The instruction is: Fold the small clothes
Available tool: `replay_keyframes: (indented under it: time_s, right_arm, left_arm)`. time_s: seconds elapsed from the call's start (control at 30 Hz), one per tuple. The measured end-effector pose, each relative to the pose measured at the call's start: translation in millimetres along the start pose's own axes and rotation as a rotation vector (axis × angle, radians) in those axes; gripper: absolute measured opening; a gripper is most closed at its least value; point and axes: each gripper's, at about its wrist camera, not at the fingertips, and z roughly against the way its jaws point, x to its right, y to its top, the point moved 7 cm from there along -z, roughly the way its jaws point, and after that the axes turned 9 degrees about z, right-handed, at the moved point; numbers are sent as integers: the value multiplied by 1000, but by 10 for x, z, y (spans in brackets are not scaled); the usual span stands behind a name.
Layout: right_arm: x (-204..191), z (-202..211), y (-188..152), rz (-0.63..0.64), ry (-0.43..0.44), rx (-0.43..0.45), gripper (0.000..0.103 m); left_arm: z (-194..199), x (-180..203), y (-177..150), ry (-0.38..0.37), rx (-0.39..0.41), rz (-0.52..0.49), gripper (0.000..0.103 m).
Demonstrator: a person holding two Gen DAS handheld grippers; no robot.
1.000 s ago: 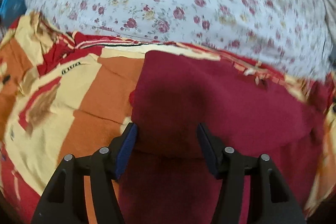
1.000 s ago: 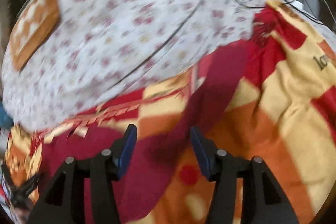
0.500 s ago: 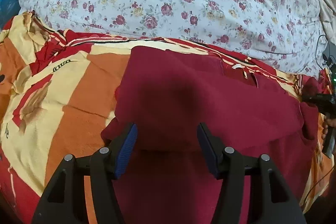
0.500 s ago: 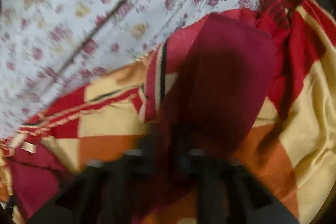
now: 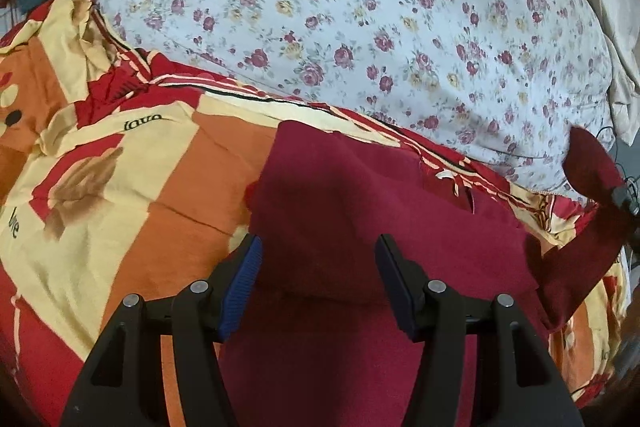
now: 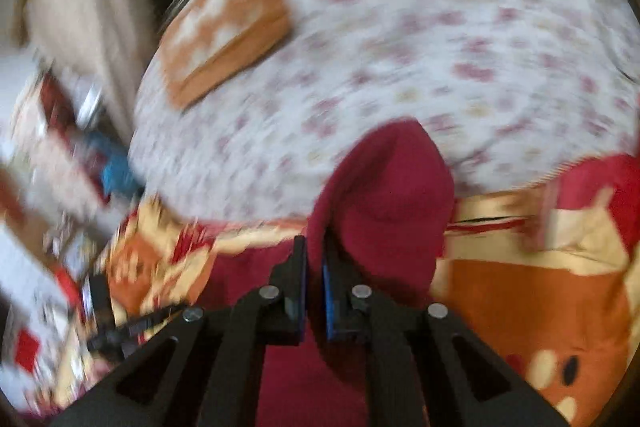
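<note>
Lifting the garment (image 6: 384, 195) in the clamped right gripper (image 6: 314, 259), carry it across evenly; left gripper (image 5: 318, 267) gapes empty.

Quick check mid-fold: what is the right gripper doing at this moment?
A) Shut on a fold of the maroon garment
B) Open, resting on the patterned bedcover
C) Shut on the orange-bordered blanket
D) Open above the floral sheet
A: the right gripper has its jaws pinched together with an edge of the maroon garment between them, lifted off the patterned bedcover.

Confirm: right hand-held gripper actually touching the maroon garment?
Touching. The right wrist view shows the right hand-held gripper with its jaws shut on a raised fold of the maroon garment.
</note>
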Motion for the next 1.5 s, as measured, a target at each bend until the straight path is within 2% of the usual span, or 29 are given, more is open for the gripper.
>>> replay_keyframes:
  time_s: [0.13,0.23,0.3,0.33,0.4,0.43,0.5,0.57,0.67,0.7,0.73,0.8,0.87,0.93,1.03,1.1,1.17,1.27,1.5]
  right_arm:
    - [-610,-507,-452,102,98,-138,7]
    - [-864,-919,-961,157,105,-292,10]
    - [-884,-1059,-1241,161,83,-407,30]
    - [-886,-1058,-1313,160,83,-435,36]
    - [-891,-919,-1306,164,92,-414,43]
    - [-879,-795,-1270,173,80,-383,46]
    - [-777,-519,-1173,165,57,-316,59]
    - [-615,-292,-1064,130,32,-259,66]
    - [-344,-51,-984,54,-6,-209,69]
    - [-234,18,-986,34,-25,-202,69]
    - [-150,64,-998,19,-40,-198,69]
    - [13,126,-1022,-22,-70,-189,69]
    - [186,209,-1059,-61,-100,-184,69]
    - [308,275,-1059,-76,-143,-176,69]
    - [441,332,-1042,-110,-166,-146,71]
    - [496,297,-1052,-142,-164,-145,74]
    - [501,196,-1092,-146,-172,-166,75]
    - [530,-49,-1131,-164,-183,-211,75]
    - [760,-420,-1060,-310,-194,-212,76]
  left_arm:
    - [24,-26,-44,-4,-6,-5,49]
    - [-13,7,-91,-38,-40,-4,49]
    - [-28,75,-103,-73,-57,-6,49]
    - [-31,115,-102,-85,-60,-13,50]
    - [-43,233,-99,-110,-61,-39,51]
    - [-59,292,-95,-120,-62,-51,54]
    - [-141,435,-104,-132,-75,-82,57]
    - [-284,560,-133,-121,-105,-102,57]
    - [-523,744,-213,-127,-159,-112,57]
    - [-603,816,-249,-132,-172,-119,48]
    - [-660,870,-277,-134,-178,-127,28]
    - [-744,959,-320,-117,-190,-149,7]
    - [-705,988,-273,-147,-181,-127,0]
    - [-498,974,-85,-194,-119,-82,0]
    - [-56,761,293,-250,36,7,0]
    - [93,515,442,-217,111,57,0]
    - [42,354,426,-174,101,59,0]
    - [-144,181,226,-155,23,71,0]
    - [-123,133,91,-150,27,72,0]
